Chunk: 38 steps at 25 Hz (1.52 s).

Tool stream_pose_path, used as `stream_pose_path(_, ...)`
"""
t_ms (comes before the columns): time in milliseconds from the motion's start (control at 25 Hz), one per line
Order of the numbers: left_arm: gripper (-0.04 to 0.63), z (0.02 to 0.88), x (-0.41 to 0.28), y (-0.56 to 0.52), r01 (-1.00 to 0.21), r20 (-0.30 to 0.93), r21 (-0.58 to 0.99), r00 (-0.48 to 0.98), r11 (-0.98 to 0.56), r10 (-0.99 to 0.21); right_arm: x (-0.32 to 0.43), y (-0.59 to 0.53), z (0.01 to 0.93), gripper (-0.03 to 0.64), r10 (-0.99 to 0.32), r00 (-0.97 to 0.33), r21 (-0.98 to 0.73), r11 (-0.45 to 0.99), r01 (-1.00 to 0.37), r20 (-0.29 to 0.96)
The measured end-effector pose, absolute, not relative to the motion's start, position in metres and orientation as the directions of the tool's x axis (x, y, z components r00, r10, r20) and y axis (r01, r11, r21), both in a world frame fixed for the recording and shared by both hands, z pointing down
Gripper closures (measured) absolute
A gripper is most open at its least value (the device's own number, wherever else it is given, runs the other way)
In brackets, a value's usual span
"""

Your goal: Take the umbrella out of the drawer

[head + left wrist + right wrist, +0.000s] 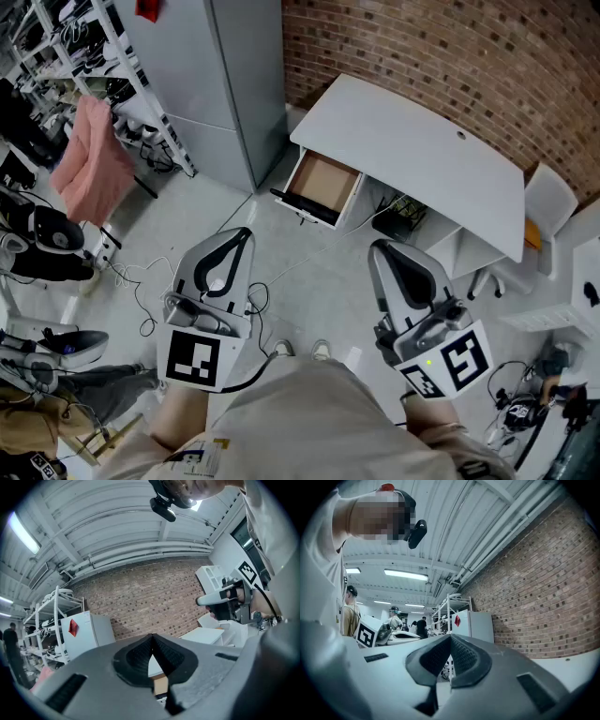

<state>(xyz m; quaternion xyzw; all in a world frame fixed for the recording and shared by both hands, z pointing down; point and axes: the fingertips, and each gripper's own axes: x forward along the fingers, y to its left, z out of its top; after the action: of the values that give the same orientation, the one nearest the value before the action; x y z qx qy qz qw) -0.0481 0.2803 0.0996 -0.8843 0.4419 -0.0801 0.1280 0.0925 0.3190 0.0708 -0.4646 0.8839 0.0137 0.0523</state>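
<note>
A white desk [422,150] stands against the brick wall, and its drawer [325,180] is pulled out, showing a brown bottom. A long black thing [302,204], perhaps the umbrella, lies along the drawer's front edge. My left gripper [246,232] and right gripper [377,246] are held side by side close to my body, well short of the drawer. Both are shut with nothing in them. The left gripper [151,637] points level at the desk and drawer. The right gripper [450,637] points toward the shelves and brick wall.
A grey cabinet [220,84] stands left of the desk. A pink cloth [89,159] hangs on a rack at the left, with cables [141,295] across the floor. A white chair [548,202] is at the desk's right end. Several people [401,623] stand far back.
</note>
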Motion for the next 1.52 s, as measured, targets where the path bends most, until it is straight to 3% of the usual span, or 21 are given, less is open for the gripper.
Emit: stream_pose_path(1520,0.588,0.111,0.020,0.300,-0.769,0.065,-0.288,0.579,-0.571,-0.813,0.155,0.331,0.094,0.609,-0.791,-0.605,-0.064,0.611,-0.789,-0.094)
